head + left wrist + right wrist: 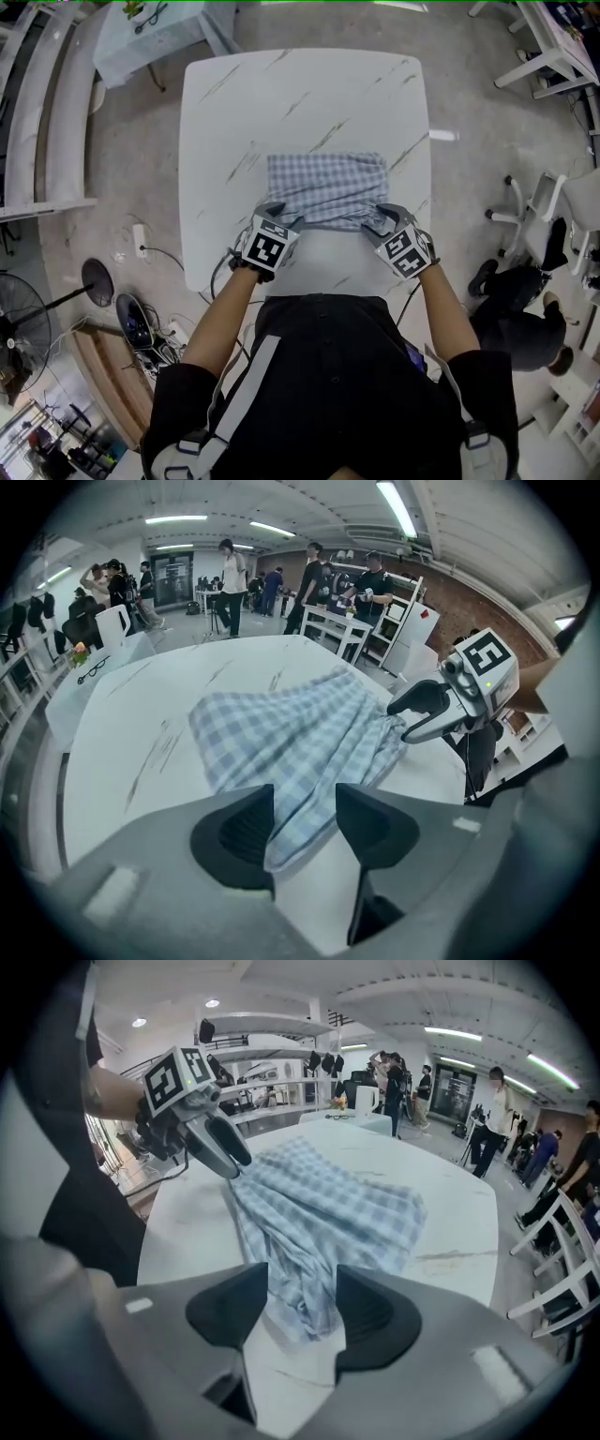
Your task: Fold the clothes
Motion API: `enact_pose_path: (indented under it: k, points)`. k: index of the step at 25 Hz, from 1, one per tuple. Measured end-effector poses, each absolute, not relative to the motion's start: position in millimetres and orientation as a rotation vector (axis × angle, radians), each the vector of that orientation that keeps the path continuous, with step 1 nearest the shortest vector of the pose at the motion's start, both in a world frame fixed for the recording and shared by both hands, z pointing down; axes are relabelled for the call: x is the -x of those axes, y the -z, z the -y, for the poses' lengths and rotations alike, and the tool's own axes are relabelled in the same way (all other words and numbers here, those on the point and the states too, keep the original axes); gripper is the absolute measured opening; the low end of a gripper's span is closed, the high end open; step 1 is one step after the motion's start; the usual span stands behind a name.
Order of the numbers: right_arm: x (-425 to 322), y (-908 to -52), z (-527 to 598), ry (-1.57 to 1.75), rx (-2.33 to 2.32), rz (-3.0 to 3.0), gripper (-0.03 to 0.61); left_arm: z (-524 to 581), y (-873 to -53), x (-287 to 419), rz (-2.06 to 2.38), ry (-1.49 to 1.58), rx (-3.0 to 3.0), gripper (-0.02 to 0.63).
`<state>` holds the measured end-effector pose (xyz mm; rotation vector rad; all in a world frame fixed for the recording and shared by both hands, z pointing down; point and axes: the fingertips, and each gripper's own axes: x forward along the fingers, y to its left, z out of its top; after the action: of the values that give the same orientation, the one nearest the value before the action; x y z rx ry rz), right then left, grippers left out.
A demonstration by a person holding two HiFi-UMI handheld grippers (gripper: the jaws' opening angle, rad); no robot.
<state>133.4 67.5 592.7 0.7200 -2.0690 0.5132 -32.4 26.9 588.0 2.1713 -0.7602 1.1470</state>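
On the bench [300, 94], a white top with grey marble streaks, lies one cloth [326, 187] in a pale blue and white check, placed about mid-width and nearer the person's edge than the far one. It forms a rough rectangle. Its far part lies flat and smooth; its near edge is bunched, with long creases running toward both near corners. The left gripper [281, 216] sits at the near left corner and the right gripper [380, 217] at the near right corner, both pointing steeply down. The left gripper view shows its jaws apart, with the cloth's hem lying between them on the bench and not pinched. The right gripper view shows the same: jaws apart, a gathered fold between them, released, with bare bench visible beside it.
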Motion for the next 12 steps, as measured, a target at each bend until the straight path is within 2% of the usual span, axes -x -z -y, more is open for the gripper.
enact_pose_path:
  k: [6, 12]
  points:
    - [-132.7, -559.5, -20.6, -0.49, -0.867, 2.164, 0.221, 0.5, -559.8, 37.9, 0.825, -1.02, -2.189, 0.215]
    - [-137.7, -575.7, 26.5, -0.552, -0.941, 2.125, 0.195, 42.9, -580.3, 44.4, 0.861, -1.076, -2.188, 0.213]
